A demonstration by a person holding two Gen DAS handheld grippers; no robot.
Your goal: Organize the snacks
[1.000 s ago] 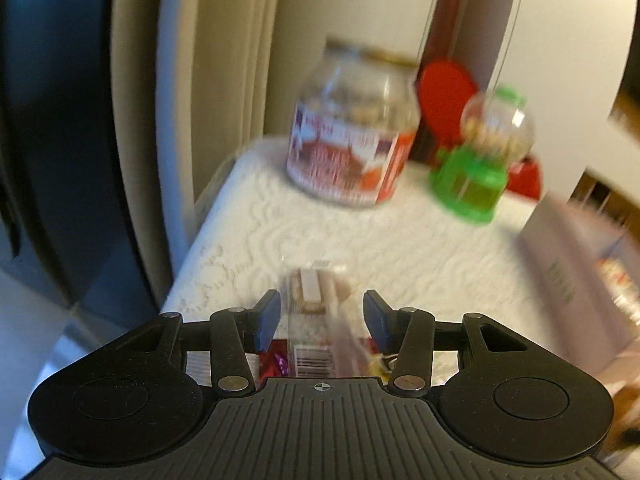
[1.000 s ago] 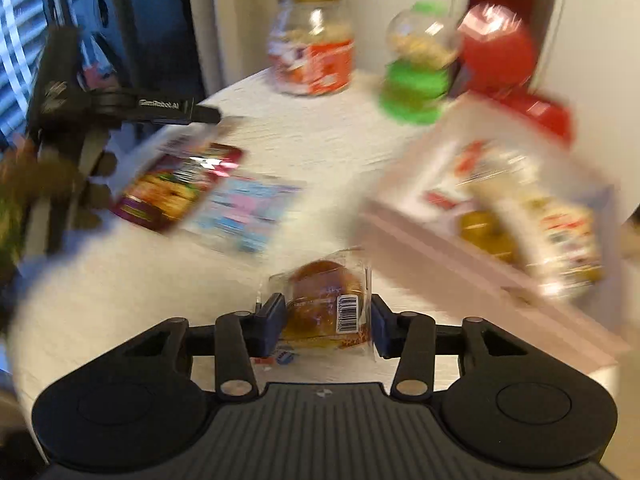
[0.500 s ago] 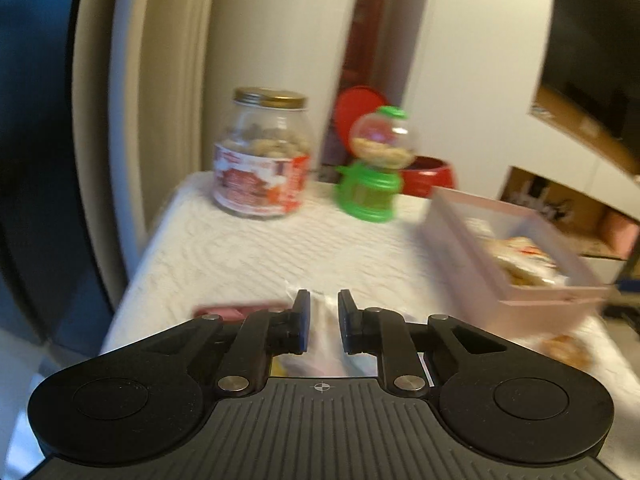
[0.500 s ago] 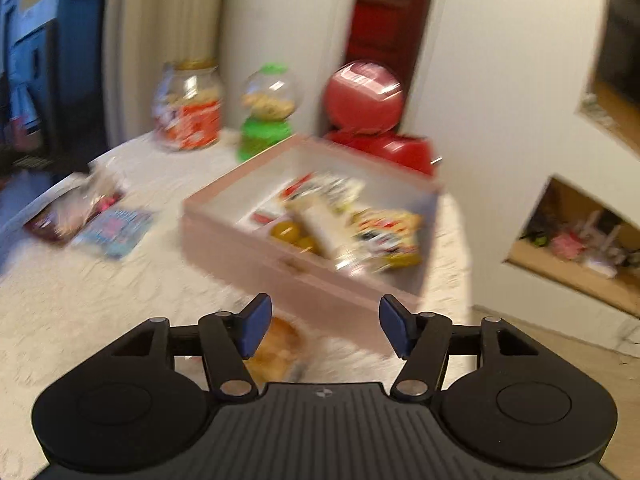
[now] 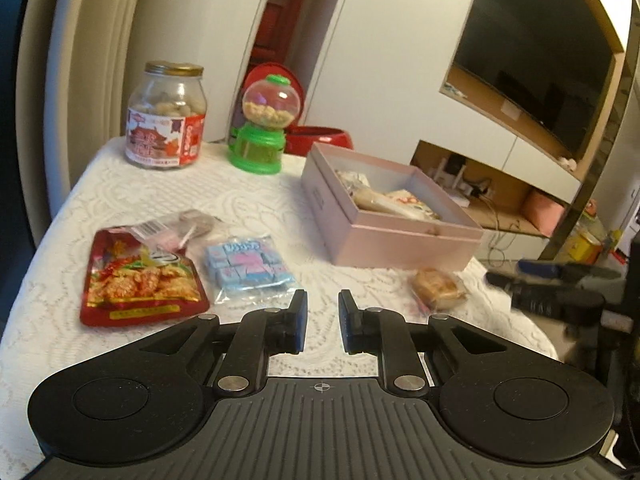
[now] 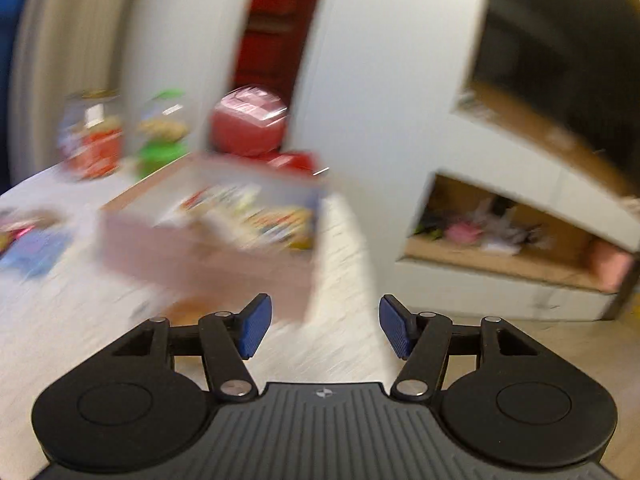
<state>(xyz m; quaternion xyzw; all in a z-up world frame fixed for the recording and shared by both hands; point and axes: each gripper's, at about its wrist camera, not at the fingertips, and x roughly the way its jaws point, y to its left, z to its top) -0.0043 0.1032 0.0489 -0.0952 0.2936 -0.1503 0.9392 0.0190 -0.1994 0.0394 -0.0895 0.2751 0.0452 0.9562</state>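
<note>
A pink box [image 5: 384,224] holding several snacks stands on the white lace table [image 5: 240,200]; it also shows blurred in the right wrist view [image 6: 208,252]. On the table lie a red snack pouch [image 5: 140,280], a clear wrapped snack [image 5: 188,228], a blue candy pack [image 5: 248,268] and a wrapped bun [image 5: 438,288]. My left gripper [image 5: 322,326] hovers above the table's near edge, jaws a narrow gap apart, empty. My right gripper [image 6: 324,330] is open and empty by the box's near right corner; it shows at the right of the left wrist view [image 5: 552,284].
A glass jar of snacks [image 5: 166,120], a green candy dispenser [image 5: 262,124] and a red bowl [image 5: 320,140] stand at the table's back. White wall cabinets and a low shelf [image 5: 500,192] are to the right.
My left gripper let go of the clear wrapped snack and pulled back and up. My right gripper released the wrapped bun, opened wide and swung right, still moving.
</note>
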